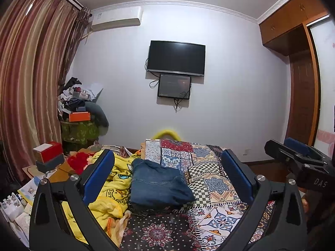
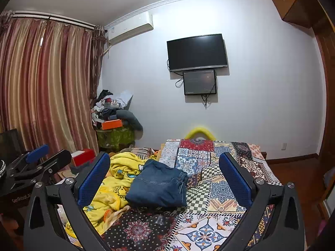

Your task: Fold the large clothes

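I see the folded blue jeans [image 1: 159, 185] lying on the patchwork bedspread [image 1: 211, 179], and I take them as my landmark. They form a compact, roughly square bundle, with the folded edges stacked at the side near me. Just to the left of the jeans, touching them, there is a crumpled yellow cartoon blanket [image 1: 114, 185]. My left gripper [image 1: 167, 174] is raised above the bed on the near side of the jeans; its two blue-padded fingers [image 1: 98, 175] stand wide apart, one at each side of the jeans in the view, and they hold nothing. My right gripper [image 2: 165, 175] is in the same condition: fingers spread wide, nothing between them, above the bedspread and not touching the jeans [image 2: 158, 185]. In the left wrist view the right gripper [image 1: 293, 153] appears far to the right of the jeans, beyond the bed edge, and in the right wrist view the left gripper [image 2: 38, 159] appears far to the left of them. Behind the jeans, on the white wall, a dark television [image 1: 176, 58] hangs with a smaller screen [image 1: 174, 86] directly below it. To the far left of the jeans I see striped curtains [image 1: 31, 73] and a pile of clutter [image 1: 80, 102] in the corner.
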